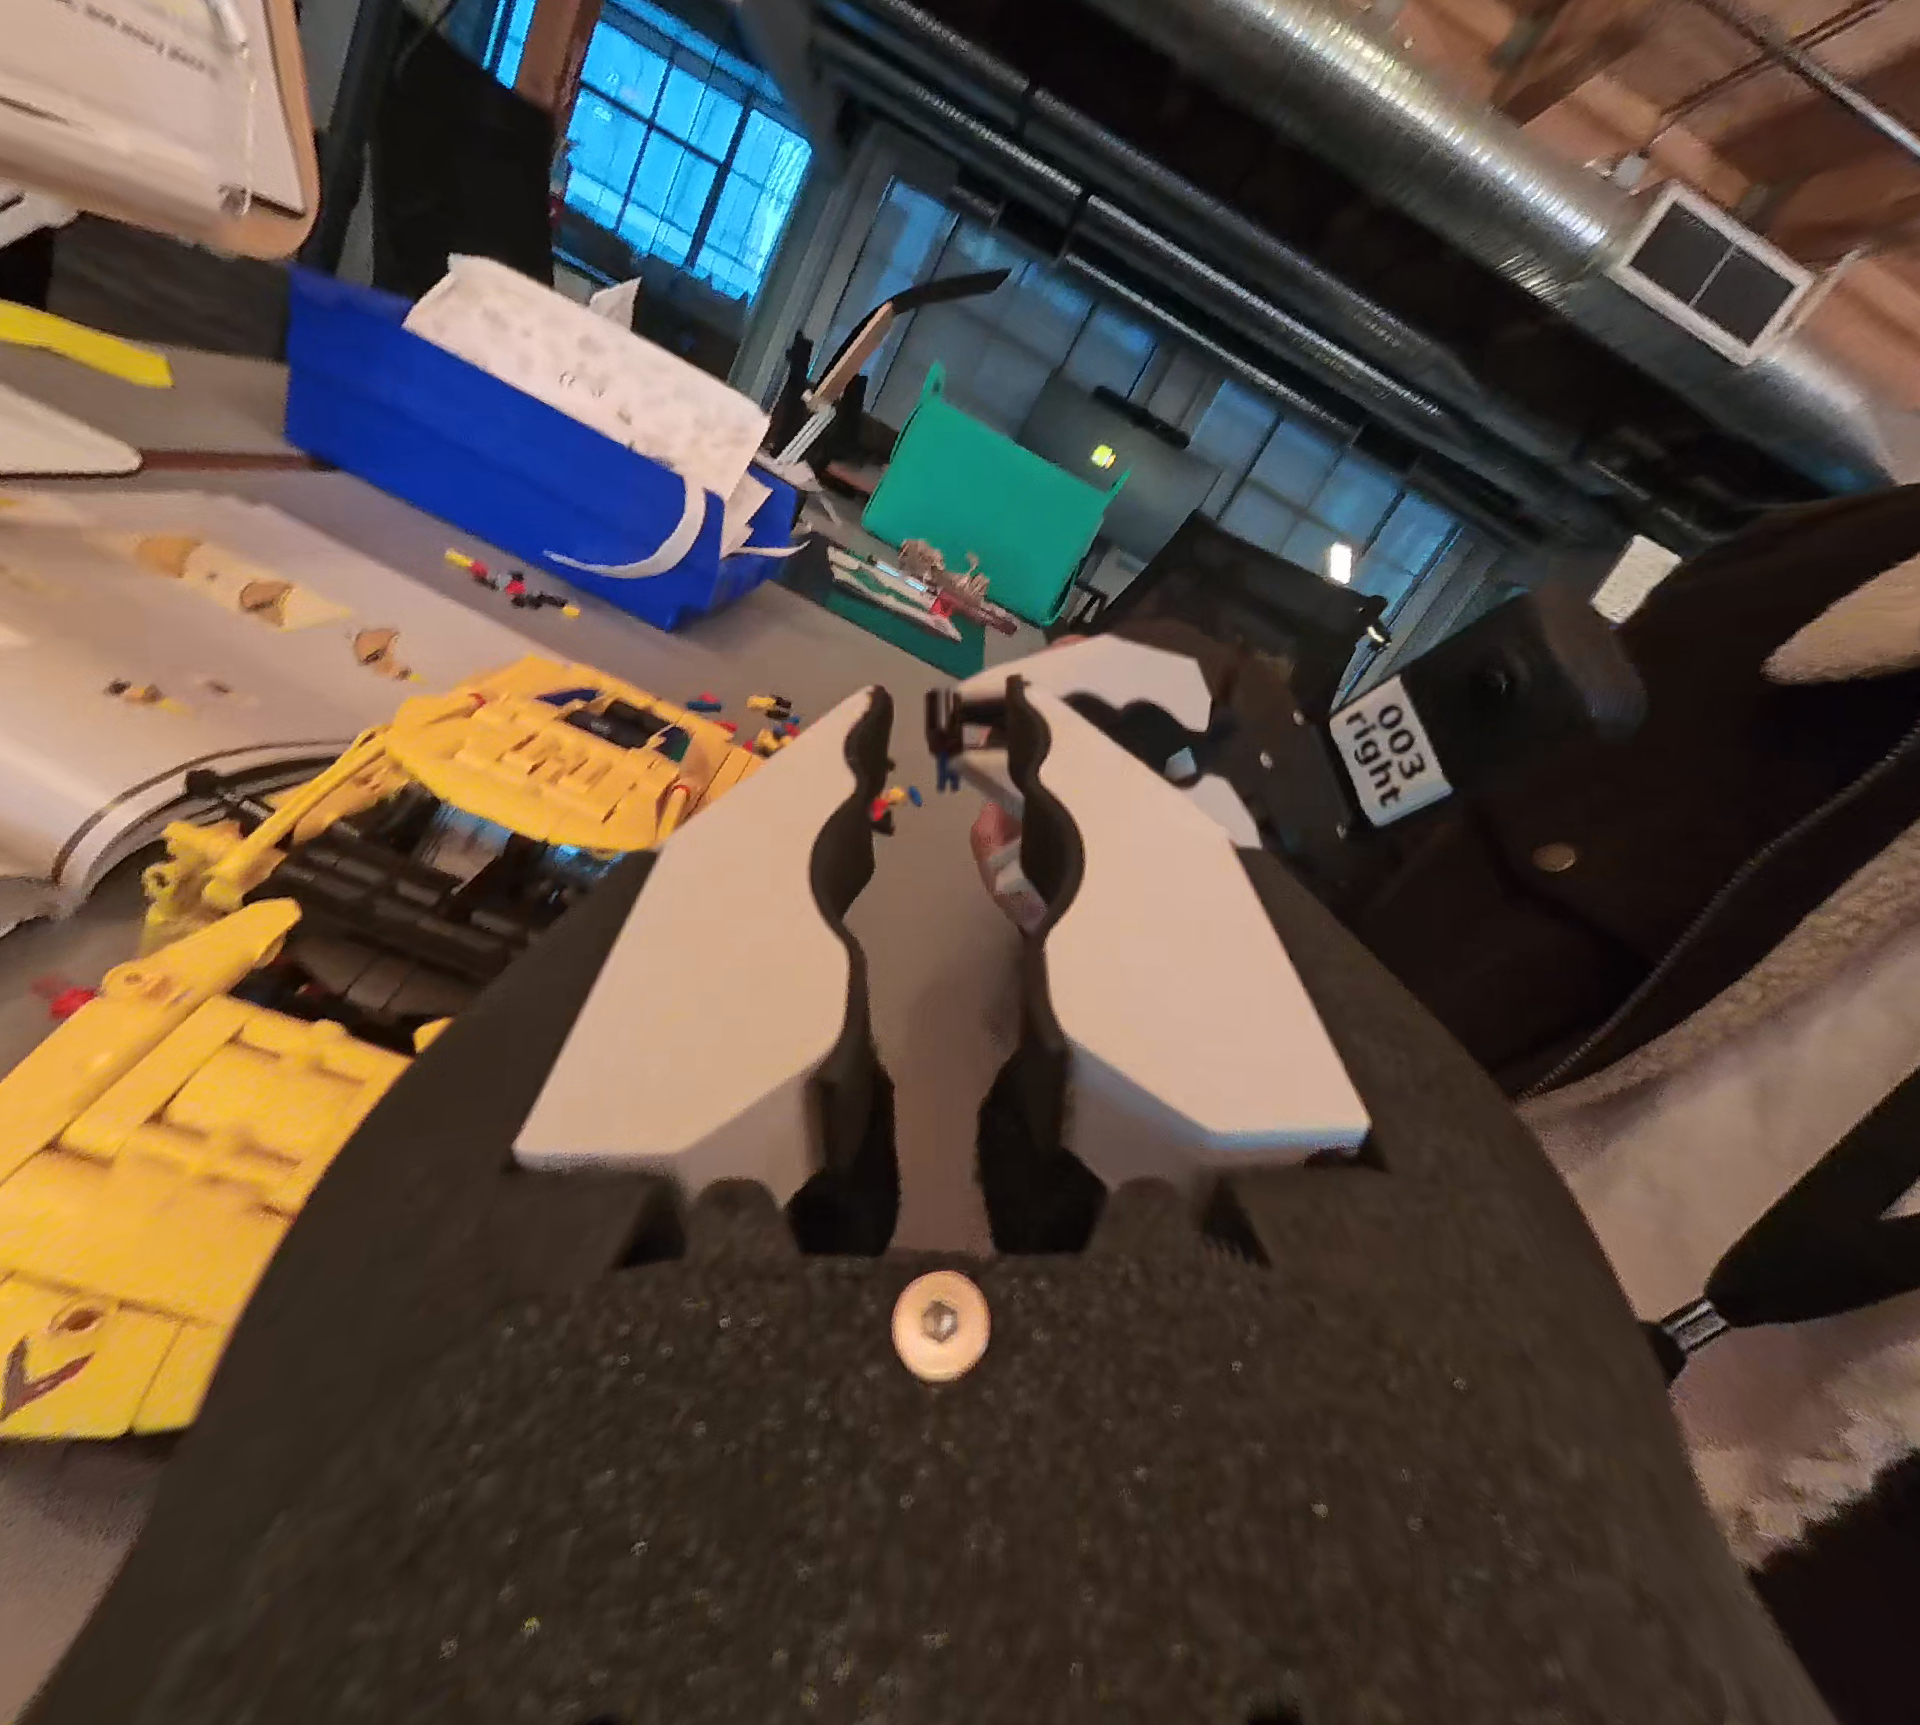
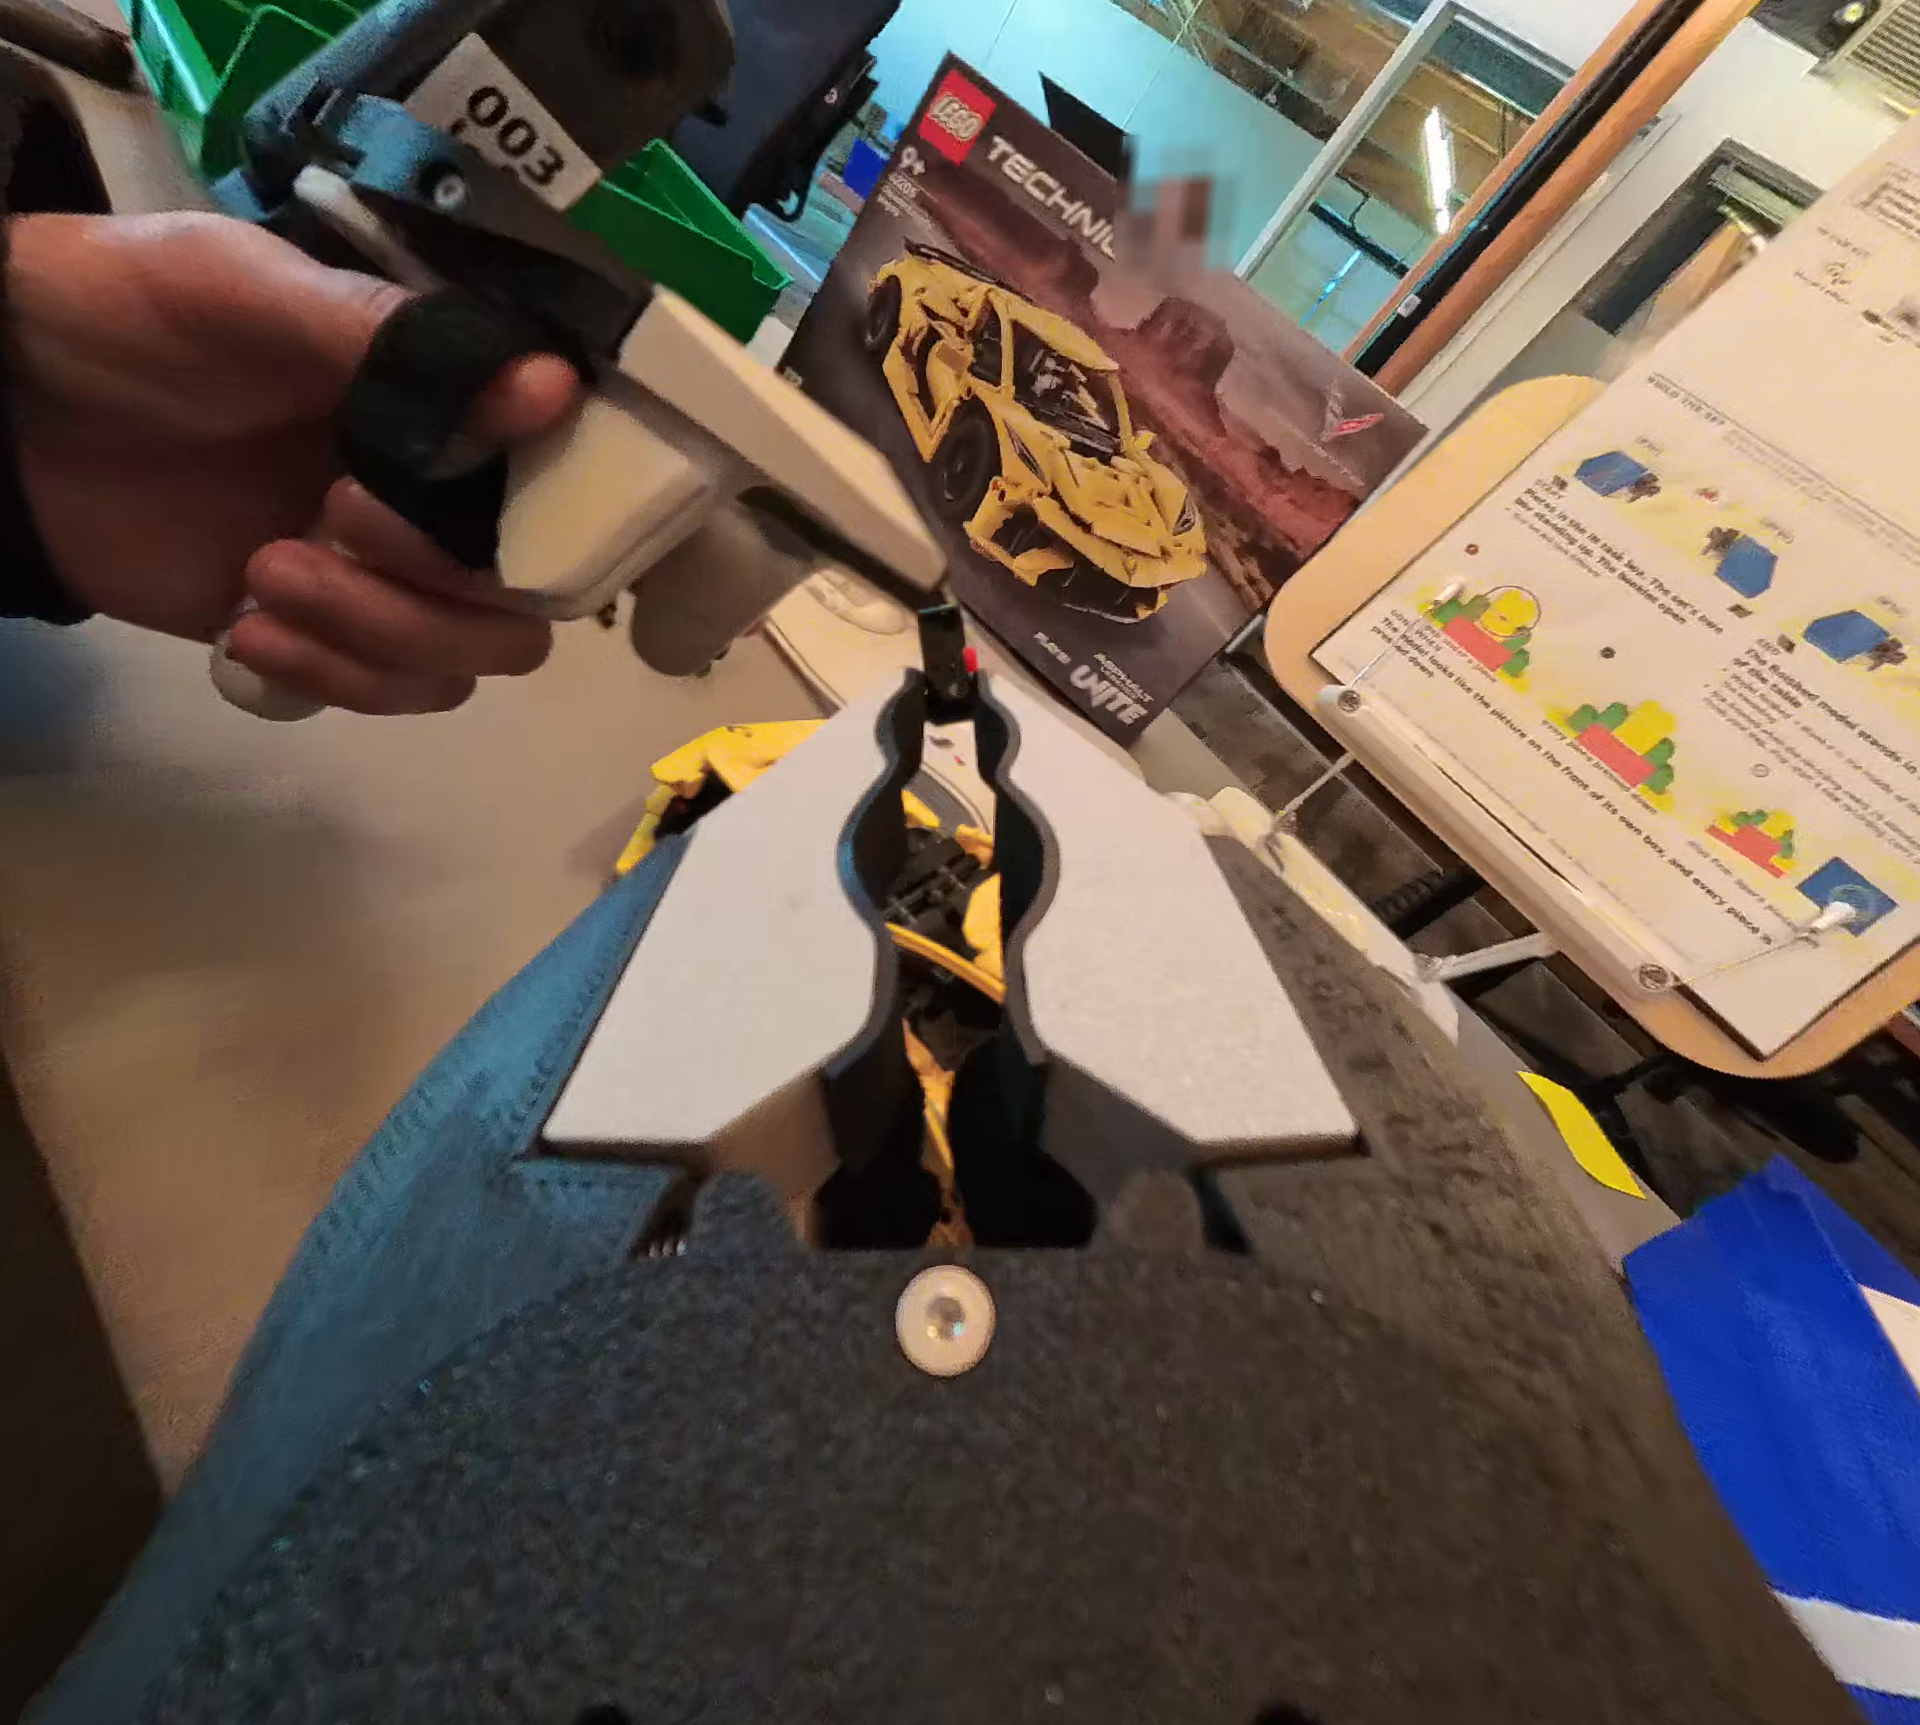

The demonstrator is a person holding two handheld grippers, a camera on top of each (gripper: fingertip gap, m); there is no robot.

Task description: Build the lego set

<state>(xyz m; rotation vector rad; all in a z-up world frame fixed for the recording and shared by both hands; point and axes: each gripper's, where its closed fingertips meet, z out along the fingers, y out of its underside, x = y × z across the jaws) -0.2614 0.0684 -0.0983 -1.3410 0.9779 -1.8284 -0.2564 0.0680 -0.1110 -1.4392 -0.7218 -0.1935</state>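
Both grippers meet in mid-air above the grey table (image 1: 717,636). In the right wrist view the right gripper (image 2: 948,696) has its white fingers pinched narrow on a small black lego piece with a red pin (image 2: 948,662), and the left gripper (image 2: 930,579), held by a person's hand (image 2: 208,428), touches the top of that same piece. The left wrist view shows the left gripper (image 1: 940,707) with a narrow gap and the black piece just at its tips; can't tell if it's actually gripping. Only the left view shows the half-built yellow lego car (image 1: 343,906) on the table, with loose small coloured pieces (image 1: 514,584) near a blue plastic bin (image 1: 499,470). Only the right view shows the lego box with the yellow car picture (image 2: 1060,428) and a printed instruction sheet on a wooden board (image 2: 1662,636).
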